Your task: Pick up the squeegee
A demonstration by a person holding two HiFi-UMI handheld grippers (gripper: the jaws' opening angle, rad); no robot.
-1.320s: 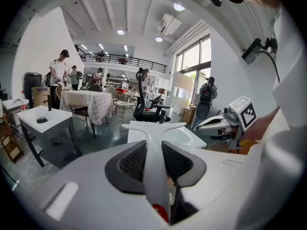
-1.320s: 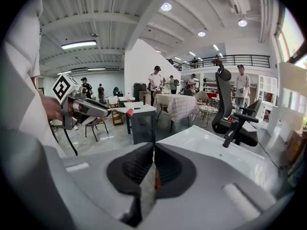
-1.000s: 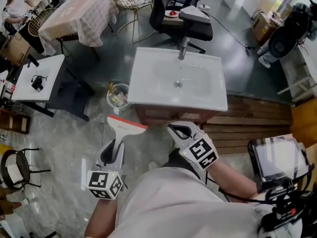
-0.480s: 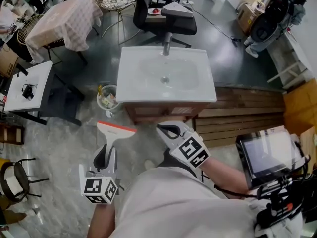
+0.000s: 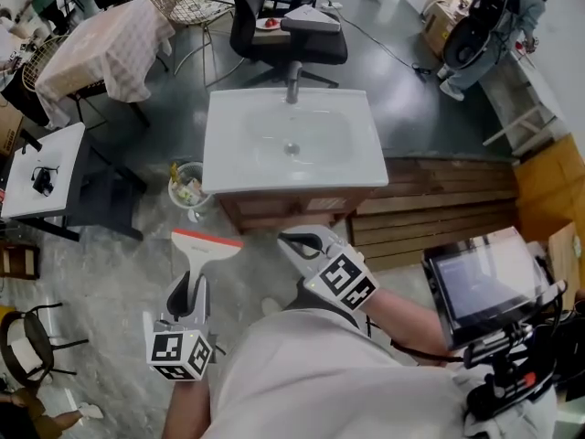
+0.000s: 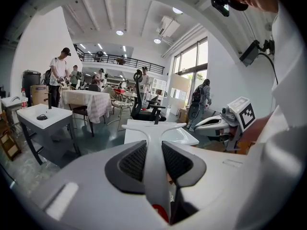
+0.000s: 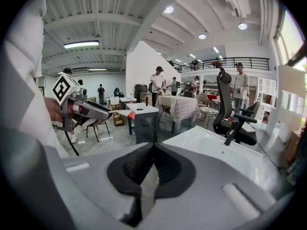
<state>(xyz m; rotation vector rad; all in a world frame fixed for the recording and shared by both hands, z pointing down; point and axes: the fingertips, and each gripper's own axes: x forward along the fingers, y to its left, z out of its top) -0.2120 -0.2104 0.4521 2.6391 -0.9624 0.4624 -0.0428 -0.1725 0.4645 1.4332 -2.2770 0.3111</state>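
Head view: one squeegee [image 5: 203, 248] clamped in left gripper [image 5: 192, 283] fingers, right gripper [image 5: 289, 241] fingers together.

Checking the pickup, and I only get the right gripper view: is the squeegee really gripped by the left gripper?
Observer: Yes. In the left gripper view the squeegee has its handle between the fingers of the left gripper, with both pads pressed against it.
Operator: Which way does its blade lie?
Observer: In the head view it lies crosswise, orange edge toward the sink, just short of the cabinet underneath.
Operator: Anything on the floor near there?
Observer: A small bin stands beside the cabinet's left corner.
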